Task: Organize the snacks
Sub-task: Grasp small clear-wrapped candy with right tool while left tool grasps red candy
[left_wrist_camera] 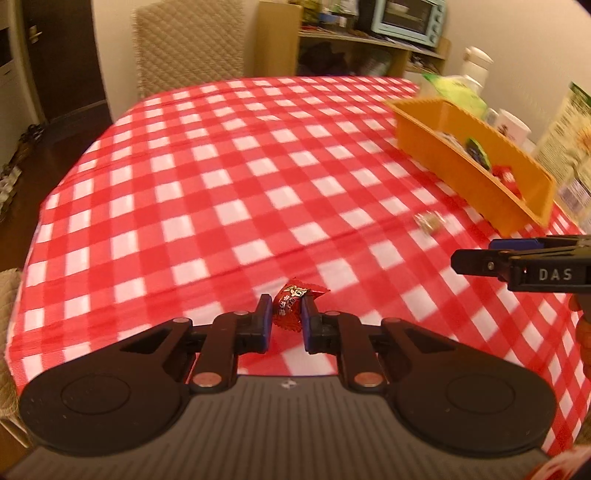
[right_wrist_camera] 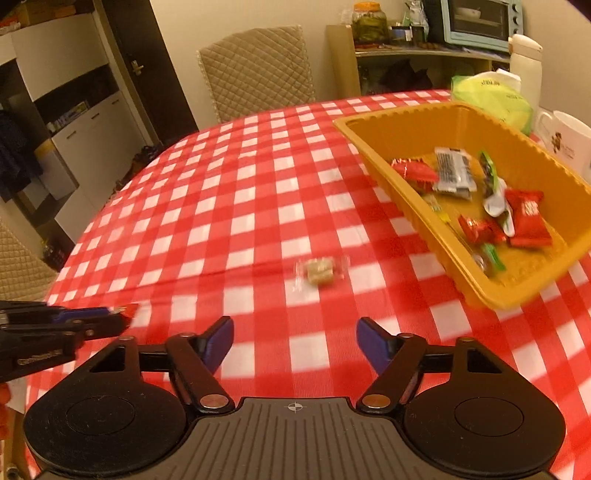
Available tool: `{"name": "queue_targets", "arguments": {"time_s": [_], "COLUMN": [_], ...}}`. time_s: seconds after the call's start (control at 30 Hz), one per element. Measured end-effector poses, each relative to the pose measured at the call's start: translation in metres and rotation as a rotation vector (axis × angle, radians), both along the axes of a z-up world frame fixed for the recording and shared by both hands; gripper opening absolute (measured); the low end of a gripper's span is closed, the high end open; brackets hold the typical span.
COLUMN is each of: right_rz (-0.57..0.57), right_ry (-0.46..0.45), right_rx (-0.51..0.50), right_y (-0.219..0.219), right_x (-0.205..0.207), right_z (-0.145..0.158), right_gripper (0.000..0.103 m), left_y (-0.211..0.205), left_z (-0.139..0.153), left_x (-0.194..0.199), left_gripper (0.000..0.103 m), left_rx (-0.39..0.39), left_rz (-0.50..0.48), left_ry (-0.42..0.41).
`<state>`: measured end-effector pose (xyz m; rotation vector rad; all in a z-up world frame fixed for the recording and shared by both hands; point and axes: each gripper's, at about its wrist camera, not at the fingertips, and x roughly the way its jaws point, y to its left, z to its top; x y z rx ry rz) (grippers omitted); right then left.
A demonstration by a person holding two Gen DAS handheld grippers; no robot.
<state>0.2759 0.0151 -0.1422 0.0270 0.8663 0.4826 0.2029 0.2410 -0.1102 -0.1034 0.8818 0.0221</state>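
Observation:
My left gripper (left_wrist_camera: 287,309) is shut on a red wrapped candy (left_wrist_camera: 293,304) and holds it above the red-checked tablecloth (left_wrist_camera: 221,177). In the right wrist view the left gripper (right_wrist_camera: 122,317) shows at the left edge with the red wrapper at its tip. My right gripper (right_wrist_camera: 294,332) is open and empty; it also shows from the side in the left wrist view (left_wrist_camera: 476,254). A clear-wrapped beige candy (right_wrist_camera: 320,271) lies on the cloth just ahead of the right gripper, also in the left wrist view (left_wrist_camera: 428,221). An orange tray (right_wrist_camera: 406,125) at the right holds several wrapped snacks.
Beside the tray stand a green bag (right_wrist_camera: 491,96), a white bottle (right_wrist_camera: 524,62) and a white mug (right_wrist_camera: 565,140). A quilted chair (right_wrist_camera: 258,66) stands at the table's far edge, a shelf with a toaster oven (right_wrist_camera: 476,22) behind. A printed box (left_wrist_camera: 569,147) is at far right.

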Motion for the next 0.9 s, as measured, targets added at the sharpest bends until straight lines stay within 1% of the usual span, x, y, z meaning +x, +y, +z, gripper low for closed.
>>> {"name": "queue_targets", "arguments": {"time_s": [0.03,0.1,0.2,0.37,0.47,0.53,0.57,0.63,0.7,0.83,0.9], "right_rz": [-0.002,-0.011,-0.040,-0.088,-0.109,-0.114,-0.113,-0.109,-0.102,-0.058,-0.034], "right_ry": [-0.006,-0.006,0.034,0.083,0.088,0.077,0.071,0.061,0.043,-0.013,-0.041], "right_rx": [-0.002,-0.003,0.015,0.040,0.049,0.037,0.034,0.015,-0.019,-0.110,-0.157], "right_y": [0.002,0.007,0.011,0.016,0.018,0.020,0.022,0.026,0.031,0.041,0.045], "right_x": [0.004,0.012,0.026,0.045,0.055,0.061,0.062,0.067,0.069,0.061,0.057], "right_z": [-0.001,-0.004,-0.010,-0.018,-0.020,-0.021,-0.021,-0.022,-0.024,-0.027,-0.030], "right_gripper": [0.070,0.063,0.057,0.055,0.055,0.052,0.047,0.043,0.036,0.031,0.024], "left_y": [0.004,0.013,0.021,0.031,0.036,0.039,0.041,0.044,0.047,0.052,0.053], "left_z": [0.000,0.001,0.001,0.001,0.000,0.000,0.000,0.000,0.000,-0.001,-0.002], "left_x": [0.000,0.001,0.002,0.003,0.005,0.007,0.007,0.008,0.008,0.009,0.009], "left_gripper": [0.014,0.014,0.014,0.014,0.014,0.014,0.014,0.014,0.014,0.014,0.014], "left_rx": [-0.002,-0.011,-0.014,-0.020,-0.023,-0.025,-0.026,-0.026,-0.028,-0.034,-0.038], "left_rz": [0.013,0.035,0.059,0.076,0.085,0.091,0.092,0.095,0.097,0.101,0.101], "left_ry": [-0.001,-0.003,-0.006,-0.011,-0.014,-0.015,-0.016,-0.018,-0.019,-0.019,-0.018]}}
